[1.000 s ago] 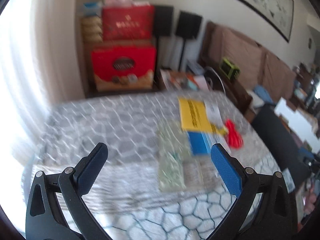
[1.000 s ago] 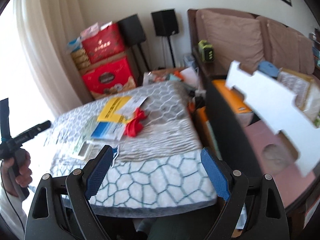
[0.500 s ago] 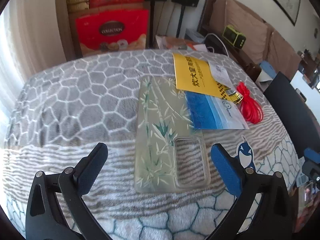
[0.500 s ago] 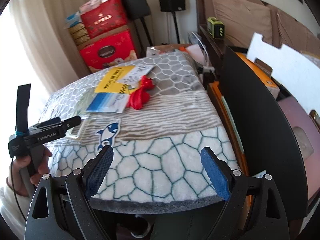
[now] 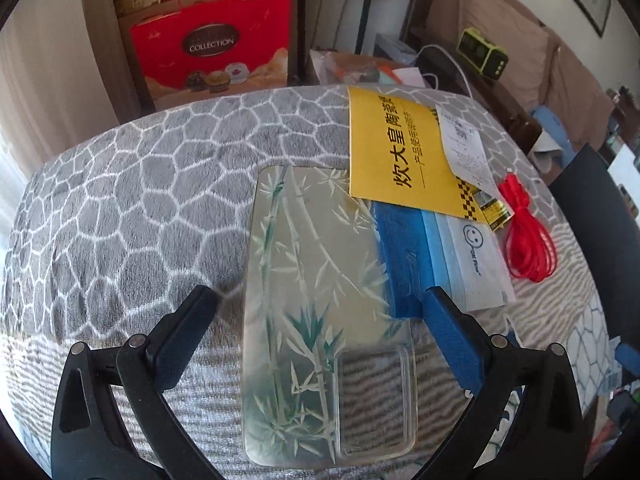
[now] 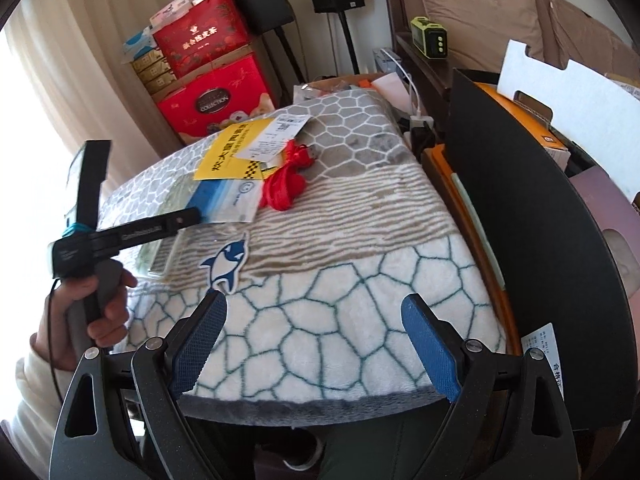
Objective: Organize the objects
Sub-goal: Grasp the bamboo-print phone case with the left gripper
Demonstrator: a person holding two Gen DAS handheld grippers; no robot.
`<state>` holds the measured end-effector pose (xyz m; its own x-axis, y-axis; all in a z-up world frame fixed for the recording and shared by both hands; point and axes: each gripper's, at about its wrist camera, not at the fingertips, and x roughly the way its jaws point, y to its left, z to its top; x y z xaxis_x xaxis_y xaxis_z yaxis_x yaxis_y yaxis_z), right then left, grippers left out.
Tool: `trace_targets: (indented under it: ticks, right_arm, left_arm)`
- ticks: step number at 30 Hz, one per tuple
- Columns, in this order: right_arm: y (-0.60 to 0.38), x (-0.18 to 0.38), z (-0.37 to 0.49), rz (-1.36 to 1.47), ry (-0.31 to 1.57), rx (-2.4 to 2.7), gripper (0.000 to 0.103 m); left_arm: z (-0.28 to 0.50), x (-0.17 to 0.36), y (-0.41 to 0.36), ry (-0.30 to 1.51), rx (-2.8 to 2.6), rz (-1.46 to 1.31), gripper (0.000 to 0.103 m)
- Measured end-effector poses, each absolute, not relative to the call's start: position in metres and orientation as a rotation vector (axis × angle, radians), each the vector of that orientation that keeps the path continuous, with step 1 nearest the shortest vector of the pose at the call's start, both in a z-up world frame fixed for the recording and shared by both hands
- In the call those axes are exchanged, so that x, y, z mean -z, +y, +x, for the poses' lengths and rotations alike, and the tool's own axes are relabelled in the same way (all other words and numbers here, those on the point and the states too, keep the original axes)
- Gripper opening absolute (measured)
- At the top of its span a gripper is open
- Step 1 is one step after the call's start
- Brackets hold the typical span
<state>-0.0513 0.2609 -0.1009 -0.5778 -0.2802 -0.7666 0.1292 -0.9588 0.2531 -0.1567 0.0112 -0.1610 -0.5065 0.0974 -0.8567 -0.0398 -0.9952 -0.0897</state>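
Left gripper (image 5: pixel 320 304) spread wide over bamboo-print phone case (image 5: pixel 320 320); best closed squarely across its edges, sparing blue packet (image 5: pixel 440 248).

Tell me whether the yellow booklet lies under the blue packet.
No: in the left wrist view the yellow booklet lies on top, its lower edge covering the upper end of the blue packet.

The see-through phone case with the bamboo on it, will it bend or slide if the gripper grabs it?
The phone case looks thin and clear, so it probably flexes a bit. It lies flat on the fuzzy blanket, so it likely won't slide far. The open left gripper straddles it; its flat edges may be hard to pinch.
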Motion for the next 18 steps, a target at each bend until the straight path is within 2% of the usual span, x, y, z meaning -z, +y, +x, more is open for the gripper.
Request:
trace_targets:
  ticks: [5,13,17,18]
  right_arm:
    - [0.263,0.103,-0.05,1.308,-0.269,2.584,0.09]
    - [0.27,0.104,-0.045,1.313,-0.318,2.588,0.09]
    - [0.278,0.1,-0.041,1.296,-0.335,2.604,0.09]
    - [0.28,0.099,-0.04,1.293,-0.341,2.608,0.09]
  left_arm:
    - [-0.136,0.163,0.016,0.014,-2.626,-1.532,0.103]
    - [-0.14,0.162,0.019,0.004,-2.651,-1.548,0.102]
    - [-0.126,0.157,0.013,0.019,-2.651,-1.523,0.077]
    - [-0.12,0.156,0.007,0.007,-2.646,-1.528,0.076]
